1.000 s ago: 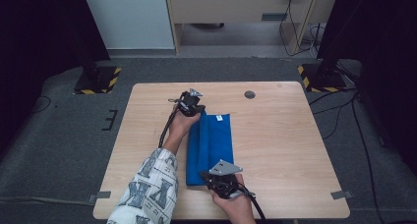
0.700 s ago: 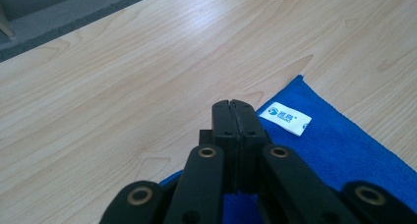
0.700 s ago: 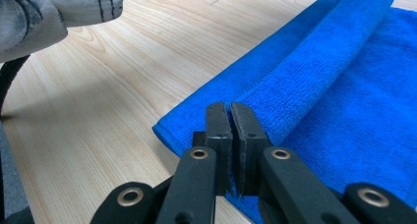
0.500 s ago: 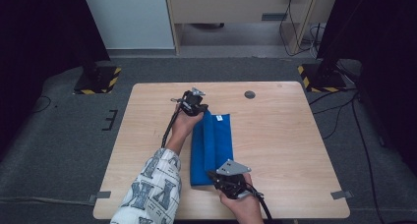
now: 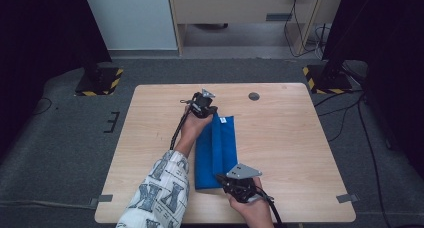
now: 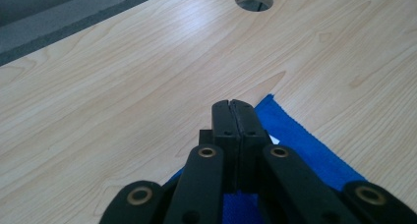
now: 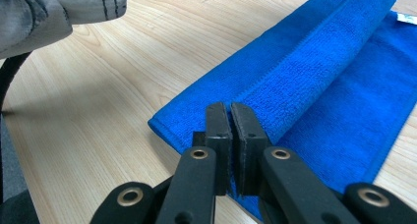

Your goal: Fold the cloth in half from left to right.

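I've got the blue towel (image 5: 216, 153) lying lengthwise mid tabletop (image 5: 300, 138), one long edge lifted and rolled inward into a ridge along its length. My left gripper (image 5: 206, 104) sits at the towel's far corner, fingers (image 6: 223, 121) pressed together with the blue cloth right under them; I can't tell if any fabric is pinched. My right gripper (image 5: 231, 180) is at the near end, fingers (image 7: 219, 126) also pressed together on that raised fold, near the patterned sleeve (image 5: 160, 195) of my left arm.
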`<state>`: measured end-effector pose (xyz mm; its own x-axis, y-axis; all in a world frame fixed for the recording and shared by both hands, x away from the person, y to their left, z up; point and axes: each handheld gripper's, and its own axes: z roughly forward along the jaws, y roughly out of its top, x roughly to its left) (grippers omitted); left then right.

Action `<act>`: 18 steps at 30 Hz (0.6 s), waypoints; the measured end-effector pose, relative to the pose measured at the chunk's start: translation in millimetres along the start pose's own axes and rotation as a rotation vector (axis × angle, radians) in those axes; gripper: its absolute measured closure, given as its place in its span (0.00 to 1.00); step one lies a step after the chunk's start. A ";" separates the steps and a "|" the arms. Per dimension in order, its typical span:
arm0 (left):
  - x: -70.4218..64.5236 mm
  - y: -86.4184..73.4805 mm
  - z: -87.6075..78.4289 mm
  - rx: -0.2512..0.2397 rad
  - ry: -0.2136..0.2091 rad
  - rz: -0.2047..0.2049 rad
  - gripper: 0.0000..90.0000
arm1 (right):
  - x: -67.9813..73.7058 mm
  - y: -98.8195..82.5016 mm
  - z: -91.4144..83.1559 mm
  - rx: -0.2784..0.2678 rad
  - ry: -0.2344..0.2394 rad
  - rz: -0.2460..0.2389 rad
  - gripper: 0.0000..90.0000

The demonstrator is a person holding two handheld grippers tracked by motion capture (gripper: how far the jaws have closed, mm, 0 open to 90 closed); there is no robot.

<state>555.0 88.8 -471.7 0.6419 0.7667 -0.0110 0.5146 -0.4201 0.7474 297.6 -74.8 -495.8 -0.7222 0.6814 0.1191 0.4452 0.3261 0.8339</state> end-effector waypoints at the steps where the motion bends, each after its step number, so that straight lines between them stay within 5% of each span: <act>1: -2.6 2.0 0.5 0.000 -0.002 0.008 0.99 | -0.7 -0.6 -0.6 0.000 -0.002 0.002 0.97; 18: -13.2 4.9 14.3 0.032 -0.007 0.025 0.99 | -10.7 -5.8 -10.9 -0.003 -0.013 0.014 0.97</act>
<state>557.2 69.7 -477.5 0.6591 0.7521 0.0028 0.5160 -0.4549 0.7258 297.0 -91.0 -496.0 -0.7088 0.6944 0.1240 0.4539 0.3144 0.8337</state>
